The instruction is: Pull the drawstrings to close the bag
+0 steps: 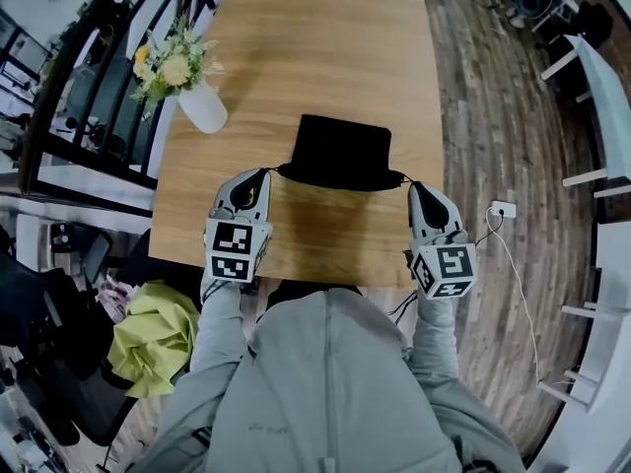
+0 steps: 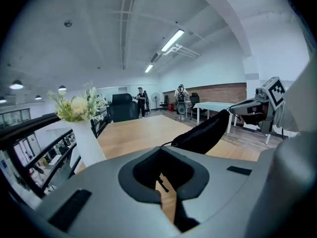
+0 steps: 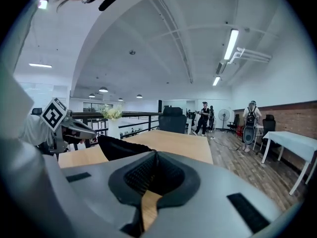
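Bag (image 1: 340,151), black, lies on the wooden table (image 1: 325,37), right of the white vase (image 1: 202,108) and nearer the person than it. Nearer than the vase, the left gripper (image 1: 263,174) has its jaws pressed together on the left drawstring (image 1: 273,170). Beyond the bag from the vase, the right gripper (image 1: 413,186) pinches the right drawstring (image 1: 405,179).

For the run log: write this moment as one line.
left claw: shut on left black drawstring | right claw: shut on right black drawstring | black fabric bag: on light wooden table, between claws
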Motion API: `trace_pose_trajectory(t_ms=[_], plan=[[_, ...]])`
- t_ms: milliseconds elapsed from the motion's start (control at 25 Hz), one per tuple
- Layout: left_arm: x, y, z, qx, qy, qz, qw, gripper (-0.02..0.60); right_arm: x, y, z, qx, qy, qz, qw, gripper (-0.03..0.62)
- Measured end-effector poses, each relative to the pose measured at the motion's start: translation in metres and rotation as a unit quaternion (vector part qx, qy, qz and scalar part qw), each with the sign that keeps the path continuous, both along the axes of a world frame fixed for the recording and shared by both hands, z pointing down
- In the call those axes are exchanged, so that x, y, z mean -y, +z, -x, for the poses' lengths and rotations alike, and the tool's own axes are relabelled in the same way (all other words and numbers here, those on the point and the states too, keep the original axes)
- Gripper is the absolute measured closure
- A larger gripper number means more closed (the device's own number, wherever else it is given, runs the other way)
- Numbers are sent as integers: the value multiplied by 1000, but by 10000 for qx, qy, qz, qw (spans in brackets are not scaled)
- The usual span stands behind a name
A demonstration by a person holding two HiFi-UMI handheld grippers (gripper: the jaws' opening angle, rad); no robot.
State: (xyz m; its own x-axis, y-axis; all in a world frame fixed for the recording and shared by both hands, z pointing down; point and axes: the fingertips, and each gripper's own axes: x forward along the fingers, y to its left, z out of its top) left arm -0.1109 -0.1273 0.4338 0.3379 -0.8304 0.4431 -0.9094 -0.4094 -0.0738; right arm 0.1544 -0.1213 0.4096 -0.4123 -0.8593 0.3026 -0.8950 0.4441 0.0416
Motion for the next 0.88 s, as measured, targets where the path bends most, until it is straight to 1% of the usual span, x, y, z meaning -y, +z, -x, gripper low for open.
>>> trace_pose_trajectory(t_ms=[160,280,560,680,880], plan=[[3,-20,2,-17,-133,-227,9997,554,4,-13,-1,-105,50,-159,9998,571],[2,-24,3,-51,-226,-256,9994,554,6,-18,0,-156,36,-280,9995,571],[1,-28,12,-174,-467,-323,9982,554,11,-27,1,-476,-7,-540,9974,571],[1,-27,20,-160,-581,-319,9977,555,12,-30,-3,-458,66,-592,9972,572],[-2,-21,34,-166,-782,-257,9965,554,14,-32,-10,-233,282,-596,9975,572]])
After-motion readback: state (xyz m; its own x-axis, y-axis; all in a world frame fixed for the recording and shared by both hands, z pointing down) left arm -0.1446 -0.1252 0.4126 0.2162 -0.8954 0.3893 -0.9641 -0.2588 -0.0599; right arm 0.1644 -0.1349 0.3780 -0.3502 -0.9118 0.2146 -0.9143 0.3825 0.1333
